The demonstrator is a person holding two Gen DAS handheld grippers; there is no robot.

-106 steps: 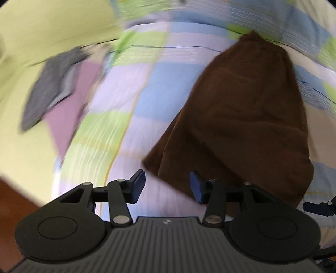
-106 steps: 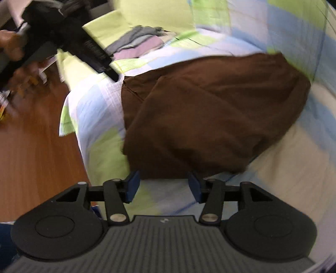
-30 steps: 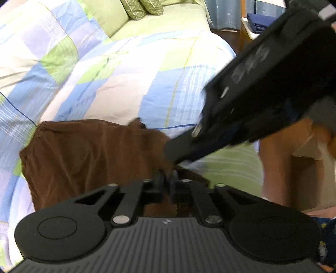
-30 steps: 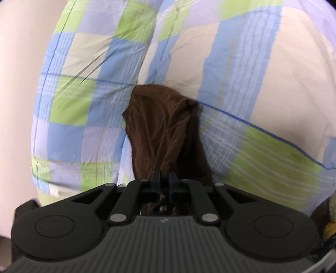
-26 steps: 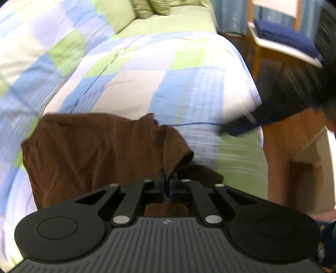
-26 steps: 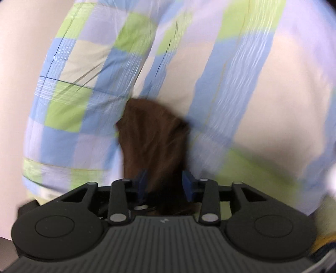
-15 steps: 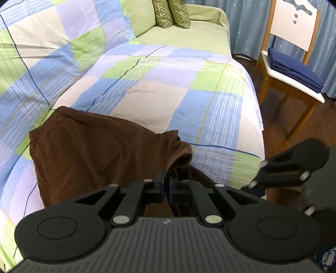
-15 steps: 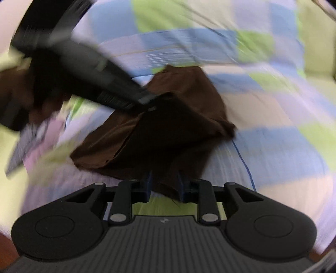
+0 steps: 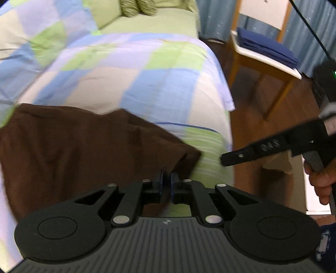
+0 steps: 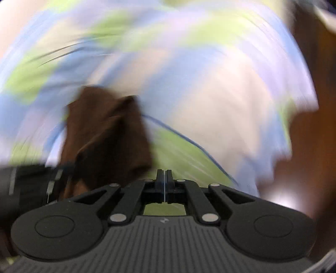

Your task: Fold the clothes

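Right gripper (image 10: 163,176) now off brown garment (image 9: 84,147)

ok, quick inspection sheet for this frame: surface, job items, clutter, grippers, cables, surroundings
Surface: bed with a checked blue, green and white cover, bare green mattress end beyond it.
Job's things: brown garment spread near the bed's foot, one corner bunched at the left gripper.
Clutter: two green patterned pillows at the far end.
Grippers: left gripper shut on a fold of the brown garment; right gripper shut with nothing between its fingers, held in a hand off the bed's edge. Right wrist view is heavily blurred.
Cables: one dark cable crossing the upper right.
Surroundings: wooden chair with folded navy cloth, blue curtains, wood floor.
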